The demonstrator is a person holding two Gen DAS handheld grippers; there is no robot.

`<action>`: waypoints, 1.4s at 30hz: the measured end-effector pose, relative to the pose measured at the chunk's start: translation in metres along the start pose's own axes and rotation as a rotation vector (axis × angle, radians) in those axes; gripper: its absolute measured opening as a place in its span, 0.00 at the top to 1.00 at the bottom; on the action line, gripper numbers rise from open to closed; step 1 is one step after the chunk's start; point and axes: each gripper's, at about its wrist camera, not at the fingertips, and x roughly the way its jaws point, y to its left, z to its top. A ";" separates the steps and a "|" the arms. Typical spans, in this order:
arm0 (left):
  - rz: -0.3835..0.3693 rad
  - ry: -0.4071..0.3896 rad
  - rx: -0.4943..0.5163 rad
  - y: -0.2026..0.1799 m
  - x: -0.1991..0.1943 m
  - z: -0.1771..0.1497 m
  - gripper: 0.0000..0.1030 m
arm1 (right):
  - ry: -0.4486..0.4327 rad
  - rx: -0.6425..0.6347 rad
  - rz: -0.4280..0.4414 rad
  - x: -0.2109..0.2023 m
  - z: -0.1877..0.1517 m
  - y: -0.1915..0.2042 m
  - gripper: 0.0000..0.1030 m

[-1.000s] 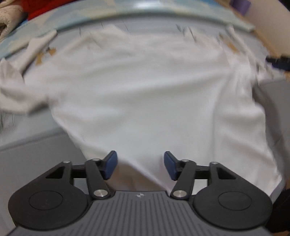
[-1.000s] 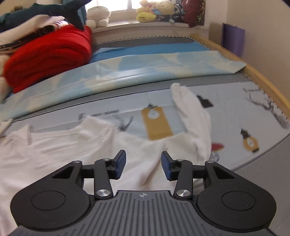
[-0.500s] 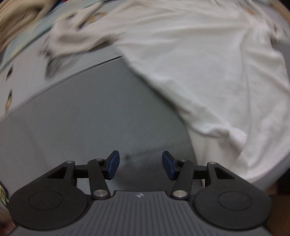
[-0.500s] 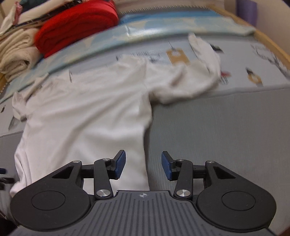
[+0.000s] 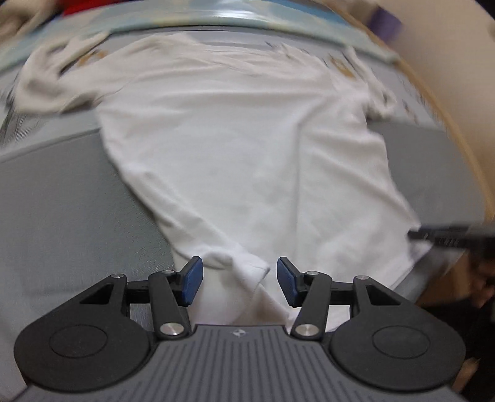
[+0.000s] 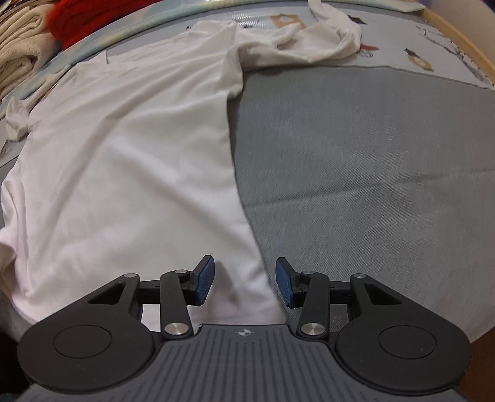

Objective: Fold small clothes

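A white long-sleeved shirt (image 5: 247, 139) lies spread flat on a grey bed cover (image 5: 62, 201), its hem toward me. My left gripper (image 5: 239, 280) is open just above the hem's left corner, where a small turned-up flap of cloth (image 5: 247, 269) sits between the pads without touching them. In the right wrist view the shirt (image 6: 123, 154) fills the left half. My right gripper (image 6: 244, 283) is open over the hem's right corner, with the shirt's side edge running between its fingers. The right sleeve (image 6: 309, 46) lies bunched at the far end.
A red blanket (image 6: 77, 18) and folded cream textiles (image 6: 18, 52) are stacked at the far left. A patterned sheet (image 6: 417, 46) and the wooden bed edge (image 6: 464, 40) lie to the far right. Bare grey cover (image 6: 355, 154) stretches right of the shirt.
The left gripper swung from the bare grey cover back over the hem's left corner. The right gripper came back and down along the shirt's right side to the hem corner.
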 end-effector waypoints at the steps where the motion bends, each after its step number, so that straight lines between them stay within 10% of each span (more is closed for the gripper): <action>1: 0.027 0.006 0.036 -0.008 0.007 0.000 0.43 | 0.000 -0.009 -0.002 0.000 -0.002 0.001 0.56; 6: 0.124 0.018 0.161 -0.019 0.026 -0.004 0.80 | -0.002 -0.071 -0.013 -0.001 -0.005 0.005 0.56; 13: 0.172 -0.037 0.118 0.014 -0.005 -0.015 0.91 | 0.000 -0.054 -0.036 0.001 0.002 0.006 0.56; 17: 0.192 -0.038 0.016 0.051 -0.032 -0.025 0.91 | 0.004 -0.043 -0.055 0.002 0.005 0.005 0.58; 22: 0.178 0.031 -0.120 0.095 -0.052 -0.049 0.91 | -0.002 -0.018 -0.077 0.000 0.008 -0.001 0.89; 34: 0.017 0.037 -0.462 0.144 -0.051 -0.051 0.73 | 0.032 0.066 -0.067 -0.001 0.009 -0.011 0.79; 42: 0.064 0.207 -0.334 0.117 0.010 -0.055 0.61 | 0.054 0.020 -0.066 0.000 0.008 -0.006 0.76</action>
